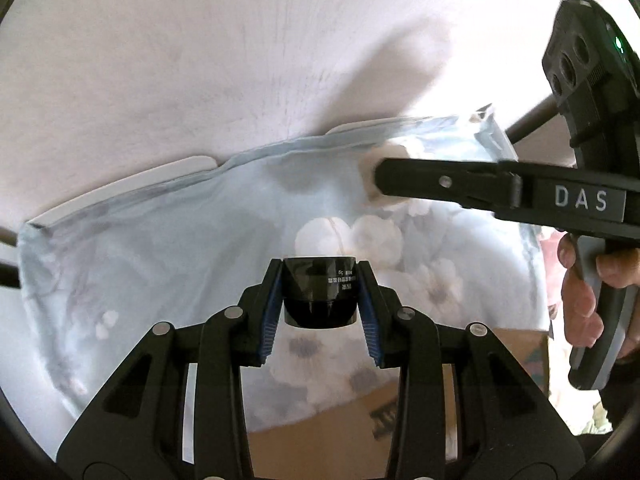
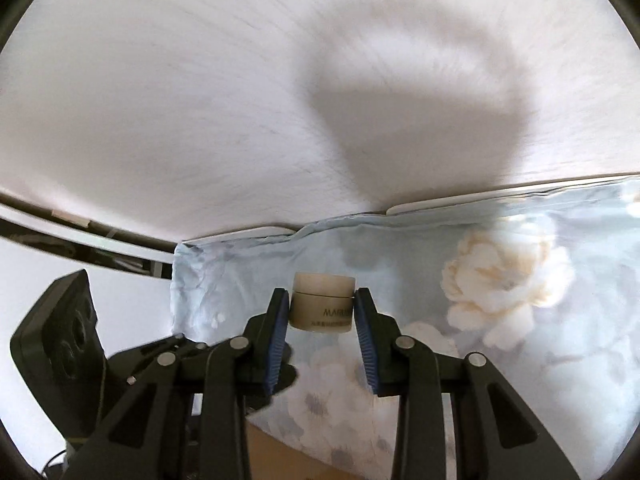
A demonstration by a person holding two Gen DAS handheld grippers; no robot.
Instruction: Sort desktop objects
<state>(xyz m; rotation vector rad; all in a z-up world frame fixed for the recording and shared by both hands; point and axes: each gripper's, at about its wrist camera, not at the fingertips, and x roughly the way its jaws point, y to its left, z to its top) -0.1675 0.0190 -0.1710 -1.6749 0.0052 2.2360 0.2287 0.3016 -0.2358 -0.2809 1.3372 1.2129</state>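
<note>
My left gripper (image 1: 319, 280) is shut on a small black jar (image 1: 319, 294), held upside down above the pale blue flowered cloth (image 1: 160, 264). My right gripper (image 2: 322, 300) is shut on a small cream jar (image 2: 322, 306) with a lid, also held over the cloth (image 2: 520, 360). In the left wrist view the right gripper (image 1: 380, 178) reaches in from the right with the cream jar (image 1: 370, 172) at its tip, above and to the right of the black jar. The left gripper's body (image 2: 80, 344) shows at the lower left of the right wrist view.
The cloth covers a surface against a white wall (image 1: 200, 60). White rim pieces (image 1: 132, 184) show along the cloth's far edge. A brown cardboard box (image 1: 340, 432) lies under the near edge. A hand (image 1: 580, 292) holds the right gripper's handle.
</note>
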